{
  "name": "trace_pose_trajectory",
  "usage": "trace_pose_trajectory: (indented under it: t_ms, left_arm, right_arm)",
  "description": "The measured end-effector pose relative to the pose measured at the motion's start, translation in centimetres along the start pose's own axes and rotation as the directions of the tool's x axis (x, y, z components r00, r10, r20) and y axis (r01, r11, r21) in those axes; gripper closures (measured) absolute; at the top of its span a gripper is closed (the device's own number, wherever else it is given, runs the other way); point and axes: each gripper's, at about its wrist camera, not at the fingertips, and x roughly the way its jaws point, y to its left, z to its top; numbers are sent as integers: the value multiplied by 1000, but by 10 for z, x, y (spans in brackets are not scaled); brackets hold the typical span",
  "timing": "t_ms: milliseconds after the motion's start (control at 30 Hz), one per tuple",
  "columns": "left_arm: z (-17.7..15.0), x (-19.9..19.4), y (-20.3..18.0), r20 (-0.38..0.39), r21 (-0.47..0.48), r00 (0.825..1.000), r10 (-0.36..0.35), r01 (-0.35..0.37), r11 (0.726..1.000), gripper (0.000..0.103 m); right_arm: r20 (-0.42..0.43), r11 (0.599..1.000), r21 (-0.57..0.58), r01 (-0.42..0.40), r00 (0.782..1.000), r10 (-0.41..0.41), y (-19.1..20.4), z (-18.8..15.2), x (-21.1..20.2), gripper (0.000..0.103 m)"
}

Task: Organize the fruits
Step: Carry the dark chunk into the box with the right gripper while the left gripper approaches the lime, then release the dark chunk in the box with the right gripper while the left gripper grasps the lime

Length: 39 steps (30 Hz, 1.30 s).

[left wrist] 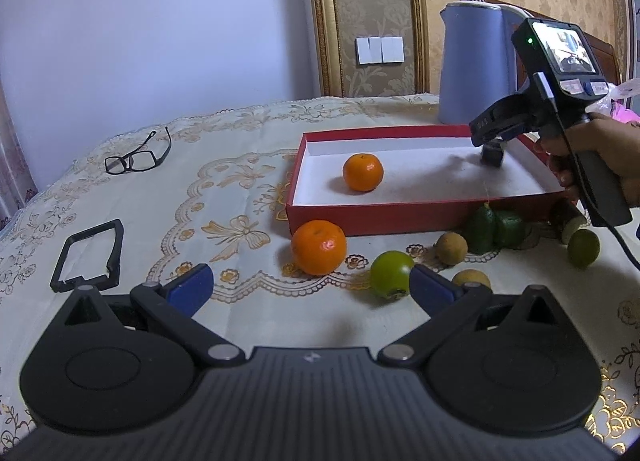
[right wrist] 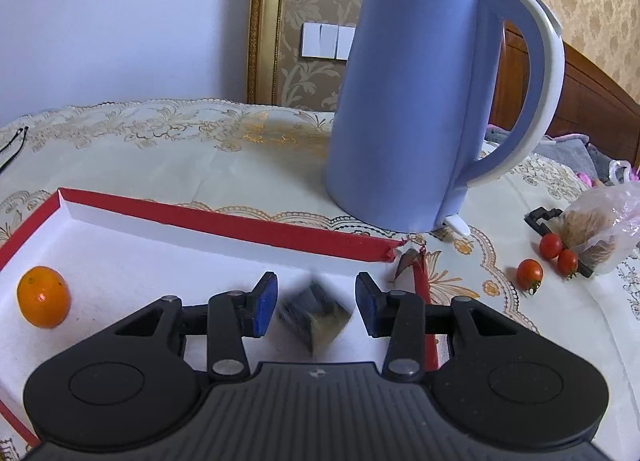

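Orange (left wrist: 363, 172) inside red box (left wrist: 420, 217), left claw (left wrist: 310, 288) spread wide.

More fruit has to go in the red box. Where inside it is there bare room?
The red cardboard box has bare white floor between the small orange and the dark blurred object under the right gripper, and along its near wall. Outside, the near-right corner is crowded with green fruits.
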Motion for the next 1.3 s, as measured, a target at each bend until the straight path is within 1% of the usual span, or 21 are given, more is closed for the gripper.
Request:
trace_pose_trajectory:
  t_ms: [33, 67, 100, 200, 333, 400, 500, 600, 633, 700, 767, 800, 867, 900, 967, 1033, 1100, 1133, 1167, 1233, 1300]
  left_arm:
    - [0, 0, 0, 1, 1, 1000, -5, 5, 1000, 0]
    - [0, 0, -1, 2, 0, 1000, -12, 12, 1000, 0]
    - [0, 1, -2, 4, 2, 1000, -20, 20, 1000, 0]
    - [-3, 0, -8, 16, 26, 998, -56, 56, 998, 0]
    - [-5, -2, -15, 46, 54, 995, -90, 88, 995, 0]
    - [-4, 0, -16, 54, 41, 994, -100, 98, 994, 0]
    - [-2, 8, -17, 25, 7, 994, -107, 107, 994, 0]
    - [-2, 14, -18, -2, -17, 989, -148, 148, 989, 7]
    - [-1, 16, -20, -8, -13, 988, -155, 155, 988, 11]
    - [-1, 21, -23, -24, -9, 988, -154, 154, 988, 13]
    - [0, 24, -25, -36, -8, 987, -158, 158, 987, 16]
    - [0, 27, -26, -45, -8, 986, -162, 162, 987, 17]
    - [1, 31, -25, -62, -20, 984, -164, 163, 986, 27]
    - [1, 33, -24, -70, -29, 983, -168, 166, 986, 29]
    - [2, 37, -21, -86, -46, 981, -176, 173, 984, 37]
    - [3, 42, -19, -102, -60, 980, -174, 168, 984, 42]
    - [5, 45, -19, -116, -66, 978, -171, 164, 984, 53]
    - [6, 47, -19, -124, -71, 977, -173, 165, 984, 62]
    - [6, 49, -19, -133, -80, 973, -188, 178, 981, 67]
    - [7, 54, -20, -151, -95, 967, -205, 192, 977, 70]
    - [8, 56, -22, -152, -93, 969, -196, 183, 979, 70]
  right_arm:
    - [-3, 1000, -6, 4, 1000, -4, 1, 0, 1, 57]
    - [-10, 1000, -13, 12, 1000, -12, 1, -1, 1, 50]
    - [-8, 1000, -19, 20, 1000, -20, 2, -2, 1, 48]
    - [15, 1000, -8, 9, 1000, -9, 0, -4, -7, 48]
    - [102, 1000, -7, -26, 994, 26, -5, -11, -44, 48]
    - [154, 999, -16, -49, 987, 51, -8, -19, -70, 48]
    - [215, 996, -25, -89, 972, 92, -15, -34, -107, 48]
    - [274, 995, -35, -92, 957, 98, -21, -53, -141, 48]
    - [284, 996, -37, -86, 954, 93, -22, -59, -149, 48]
    - [295, 996, -38, -85, 951, 93, -25, -72, -161, 48]
    - [291, 994, -19, -104, 951, 105, -30, -84, -168, 48]
    - [288, 993, -8, -114, 951, 112, -32, -88, -170, 48]
    - [276, 992, 16, -128, 954, 118, -38, -98, -173, 48]
    - [272, 991, 20, -133, 955, 122, -40, -104, -173, 48]
    - [266, 990, 28, -140, 955, 128, -44, -113, -174, 48]
    - [247, 990, 38, -134, 961, 121, -48, -122, -173, 48]
    - [227, 991, 51, -128, 967, 113, -52, -128, -169, 48]
    - [218, 991, 57, -124, 970, 109, -54, -130, -168, 48]
    - [214, 991, 62, -122, 971, 106, -56, -134, -169, 48]
    - [212, 990, 72, -121, 972, 104, -59, -137, -170, 48]
    - [213, 989, 82, -122, 972, 103, -62, -138, -171, 48]
